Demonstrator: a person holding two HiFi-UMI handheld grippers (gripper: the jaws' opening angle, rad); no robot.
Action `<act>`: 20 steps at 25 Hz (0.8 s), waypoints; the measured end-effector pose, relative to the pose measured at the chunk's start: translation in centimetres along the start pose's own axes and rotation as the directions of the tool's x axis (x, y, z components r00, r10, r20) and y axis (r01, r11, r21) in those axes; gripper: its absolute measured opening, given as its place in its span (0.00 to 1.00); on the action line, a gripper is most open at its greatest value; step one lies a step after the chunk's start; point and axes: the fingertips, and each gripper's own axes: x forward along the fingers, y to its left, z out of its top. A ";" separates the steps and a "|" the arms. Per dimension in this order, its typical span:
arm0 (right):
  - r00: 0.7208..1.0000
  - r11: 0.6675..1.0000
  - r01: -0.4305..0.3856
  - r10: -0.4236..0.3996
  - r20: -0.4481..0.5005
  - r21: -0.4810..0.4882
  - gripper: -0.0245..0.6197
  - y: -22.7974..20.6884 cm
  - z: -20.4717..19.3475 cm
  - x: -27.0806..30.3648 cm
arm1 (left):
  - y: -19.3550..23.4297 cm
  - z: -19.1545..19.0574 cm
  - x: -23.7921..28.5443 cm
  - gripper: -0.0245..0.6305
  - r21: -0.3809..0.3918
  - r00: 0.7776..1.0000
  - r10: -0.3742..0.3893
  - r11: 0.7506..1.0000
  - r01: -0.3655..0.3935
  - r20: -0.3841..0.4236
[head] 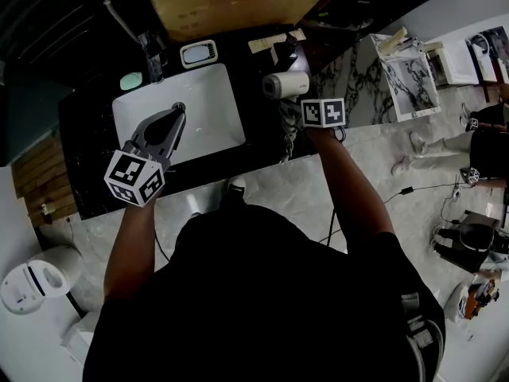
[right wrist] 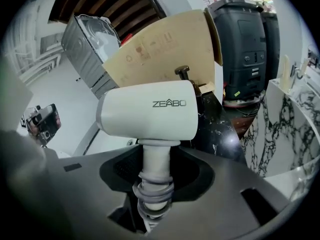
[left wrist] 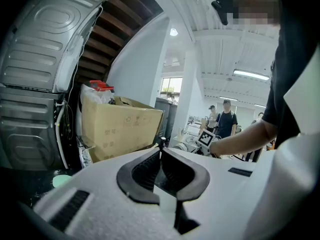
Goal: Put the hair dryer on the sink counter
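Black counter [head: 86, 161] surrounds white sink [head: 213, 106] (marble floor [head: 374, 159] beyond).

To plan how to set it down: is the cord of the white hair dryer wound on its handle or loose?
Wound, at least partly: grey cord loops circle the handle of the white hair dryer, which the right gripper holds.

I see the basin [head: 215, 114] centre-left in the head view, set in the counter [head: 95, 173]. Cardboard box [head: 238, 6] behind it at top, hair dryer [head: 285, 84] just right of the basin.
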 end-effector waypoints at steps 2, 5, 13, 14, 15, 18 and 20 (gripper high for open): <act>1.000 1.000 0.001 0.000 -0.018 0.008 0.30 -0.1 -0.1 0.7 | 0.0 -0.1 -0.1 0.07 0.000 1.000 -0.001 1.000 0.001 -0.004; 0.999 1.000 0.003 -0.003 -0.047 0.003 0.30 0.1 -0.2 1.6 | 0.3 -0.3 -0.4 0.07 -0.004 1.000 0.003 1.000 -0.003 -0.008; 0.993 1.000 0.025 -0.025 -0.115 -0.004 0.30 0.1 -0.9 3.4 | 0.6 -0.5 -0.7 0.07 -0.008 1.000 0.008 1.000 -0.008 -0.007; 0.992 1.000 0.029 -0.029 -0.127 -0.002 0.30 0.0 -1.1 3.6 | 0.6 -0.5 -0.8 0.07 -0.009 1.000 0.010 1.000 -0.010 -0.007; 0.990 0.999 0.033 -0.032 -0.137 -0.001 0.30 -0.1 -1.2 3.7 | 0.6 -0.5 -0.9 0.07 -0.011 1.000 0.012 1.000 -0.012 -0.007; 0.986 0.999 0.038 -0.037 -0.160 0.003 0.30 -0.4 -1.5 4.3 | 0.6 -0.6 -1.0 0.07 -0.012 1.000 0.016 1.000 -0.016 -0.008; 0.984 0.999 0.044 -0.043 -0.173 0.003 0.30 -0.7 -1.8 4.6 | 0.4 -0.7 -1.1 0.07 -0.014 1.000 0.018 1.000 -0.018 -0.007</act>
